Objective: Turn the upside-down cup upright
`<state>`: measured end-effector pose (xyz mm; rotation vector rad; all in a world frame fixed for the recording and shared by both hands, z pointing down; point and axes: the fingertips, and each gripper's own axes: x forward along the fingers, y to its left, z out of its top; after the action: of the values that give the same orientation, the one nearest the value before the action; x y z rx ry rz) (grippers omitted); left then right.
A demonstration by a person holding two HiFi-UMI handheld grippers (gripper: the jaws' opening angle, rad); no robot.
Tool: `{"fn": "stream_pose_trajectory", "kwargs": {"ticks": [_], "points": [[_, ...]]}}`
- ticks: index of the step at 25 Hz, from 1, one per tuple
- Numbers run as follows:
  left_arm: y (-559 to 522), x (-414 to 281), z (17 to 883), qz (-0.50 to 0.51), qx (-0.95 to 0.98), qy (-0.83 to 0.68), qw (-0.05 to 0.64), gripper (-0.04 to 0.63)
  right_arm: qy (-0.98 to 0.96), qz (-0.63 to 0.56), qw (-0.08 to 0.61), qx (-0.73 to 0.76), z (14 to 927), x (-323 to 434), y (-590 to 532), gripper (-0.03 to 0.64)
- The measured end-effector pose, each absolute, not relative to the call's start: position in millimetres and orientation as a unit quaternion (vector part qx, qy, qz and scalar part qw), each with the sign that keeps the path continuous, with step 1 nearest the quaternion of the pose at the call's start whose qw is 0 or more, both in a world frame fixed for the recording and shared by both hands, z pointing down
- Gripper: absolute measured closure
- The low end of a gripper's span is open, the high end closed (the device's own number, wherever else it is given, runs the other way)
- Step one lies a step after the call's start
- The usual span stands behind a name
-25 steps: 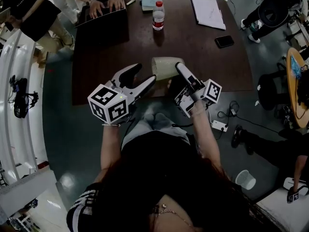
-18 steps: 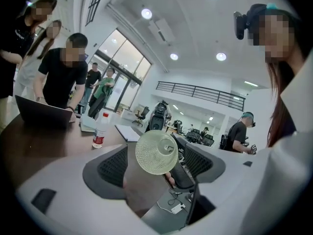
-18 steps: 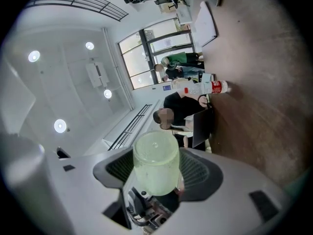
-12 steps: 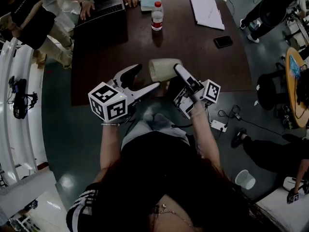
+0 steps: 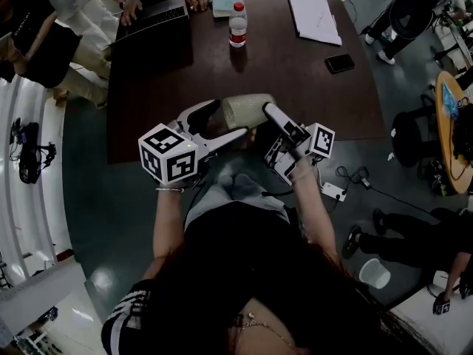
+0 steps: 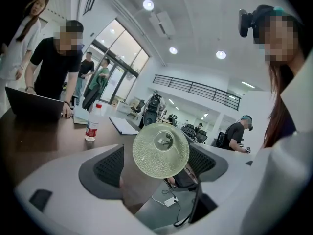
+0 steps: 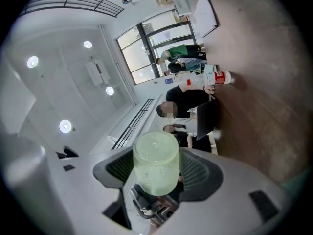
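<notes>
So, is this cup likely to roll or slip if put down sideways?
The cup looks cylindrical, so on its side it would probably roll. Its translucent, dimpled wall suggests light plastic, likely less slippery than glass.

Part of the cup behind the right tool; bottle label illegibly small.

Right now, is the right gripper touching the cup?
Touching. The right gripper view shows the right gripper closed on the cup, pads against its sides.

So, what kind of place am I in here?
Probably a shared office or lab workspace. There is a long brown meeting table with a laptop and a water bottle on it, and a railed mezzanine overlooks a big, bright open room.
</notes>
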<state>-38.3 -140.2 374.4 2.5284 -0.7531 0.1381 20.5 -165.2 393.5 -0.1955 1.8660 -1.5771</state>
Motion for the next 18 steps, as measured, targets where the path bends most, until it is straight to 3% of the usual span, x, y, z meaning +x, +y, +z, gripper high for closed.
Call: {"fn": "stream_pose_trajectory", "kwargs": {"ticks": [18], "points": [[-138,-20,382,0.098,0.94,-0.256,0.202,0.196,0.721,-0.605,0.333,-0.058,392,21,-164,0.316]]}}
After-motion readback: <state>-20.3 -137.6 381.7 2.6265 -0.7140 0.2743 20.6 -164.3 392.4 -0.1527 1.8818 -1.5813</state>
